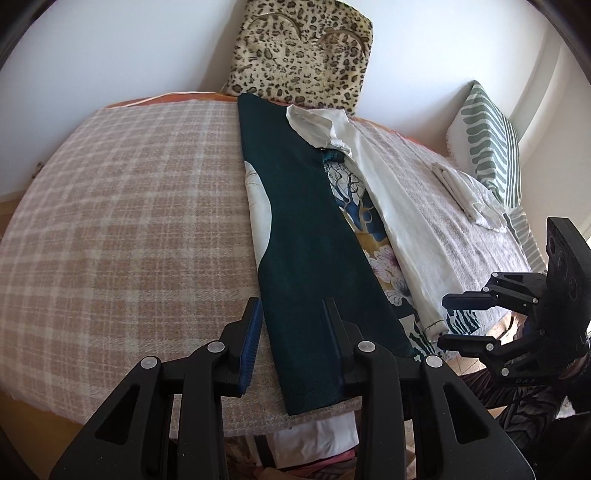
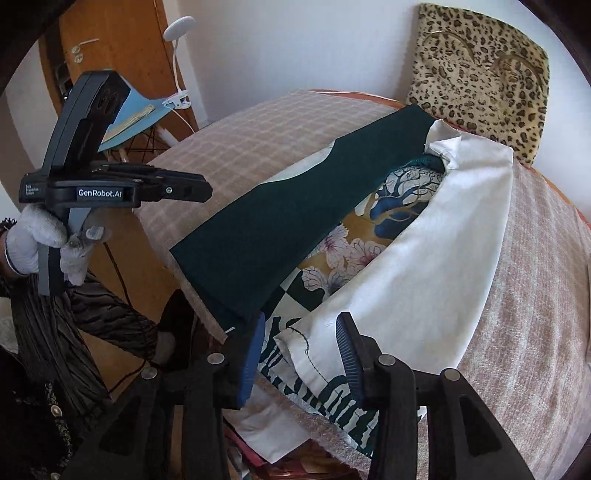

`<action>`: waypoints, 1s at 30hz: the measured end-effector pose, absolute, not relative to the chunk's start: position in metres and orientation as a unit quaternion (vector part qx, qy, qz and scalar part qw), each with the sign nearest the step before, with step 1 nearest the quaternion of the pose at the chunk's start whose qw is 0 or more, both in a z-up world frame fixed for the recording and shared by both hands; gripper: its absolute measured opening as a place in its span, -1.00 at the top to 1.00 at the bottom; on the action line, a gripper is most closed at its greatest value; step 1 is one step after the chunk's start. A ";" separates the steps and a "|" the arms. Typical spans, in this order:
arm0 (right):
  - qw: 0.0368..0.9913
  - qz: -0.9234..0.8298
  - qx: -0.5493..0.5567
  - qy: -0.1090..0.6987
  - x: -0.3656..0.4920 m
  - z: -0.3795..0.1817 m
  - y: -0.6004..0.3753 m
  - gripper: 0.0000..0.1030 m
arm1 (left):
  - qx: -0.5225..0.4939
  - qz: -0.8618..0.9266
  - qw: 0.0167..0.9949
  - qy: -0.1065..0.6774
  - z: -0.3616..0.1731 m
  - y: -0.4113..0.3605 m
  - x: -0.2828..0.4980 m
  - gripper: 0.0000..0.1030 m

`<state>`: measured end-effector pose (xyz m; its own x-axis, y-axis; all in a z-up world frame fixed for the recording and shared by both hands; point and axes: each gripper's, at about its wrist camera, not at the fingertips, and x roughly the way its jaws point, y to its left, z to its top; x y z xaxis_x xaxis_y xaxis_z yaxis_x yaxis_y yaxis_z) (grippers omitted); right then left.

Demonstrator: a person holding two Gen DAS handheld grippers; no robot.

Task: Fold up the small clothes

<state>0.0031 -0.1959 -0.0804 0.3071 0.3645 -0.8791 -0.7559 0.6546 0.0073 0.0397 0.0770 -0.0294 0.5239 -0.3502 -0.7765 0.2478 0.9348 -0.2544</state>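
A garment lies lengthwise on the checked blanket (image 1: 122, 229). Its dark green panel (image 1: 306, 236) is folded in from the left and its white panel (image 1: 402, 221) from the right, with a floral print (image 1: 373, 240) showing between them. My left gripper (image 1: 291, 332) is open over the green panel's near hem. My right gripper (image 2: 301, 350) is open around the white panel's (image 2: 424, 266) near corner, above the printed hem. The right gripper (image 1: 458, 321) also shows in the left wrist view, and the left gripper (image 2: 199, 188) in the right wrist view.
A leopard-print cushion (image 1: 303, 51) leans on the far wall. A folded white cloth (image 1: 465, 192) and a green striped pillow (image 1: 487, 144) lie at the right. A wooden door (image 2: 122, 40), clip lamp (image 2: 177, 33) and blue chair (image 2: 136, 118) stand left of the bed.
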 end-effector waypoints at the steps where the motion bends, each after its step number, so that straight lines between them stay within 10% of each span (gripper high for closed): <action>1: 0.779 0.356 -0.228 0.463 -0.002 -0.085 -0.192 0.13 | -0.053 -0.170 0.872 0.455 -0.029 0.077 0.039 0.41; 11: 0.775 0.344 -0.259 0.461 -0.007 -0.099 -0.183 0.96 | -0.050 -0.166 0.874 0.455 -0.031 0.083 0.039 0.41; 17: 0.769 0.359 -0.273 0.453 -0.018 -0.097 -0.177 0.97 | -0.052 -0.164 0.873 0.456 -0.031 0.086 0.039 0.41; 21: 0.759 0.360 -0.266 0.473 -0.016 -0.097 -0.183 0.42 | -0.057 -0.168 0.869 0.462 -0.035 0.087 0.035 0.41; 30: 0.822 0.280 -0.122 0.481 0.002 -0.064 -0.266 0.40 | -0.106 -0.192 0.835 0.505 -0.056 0.091 0.030 0.26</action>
<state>0.0022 -0.2658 -0.0638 0.3808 0.3434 -0.8585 -0.5783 0.8129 0.0687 0.0305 0.0906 -0.0560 0.4156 -0.4275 -0.8029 0.2142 0.9039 -0.3703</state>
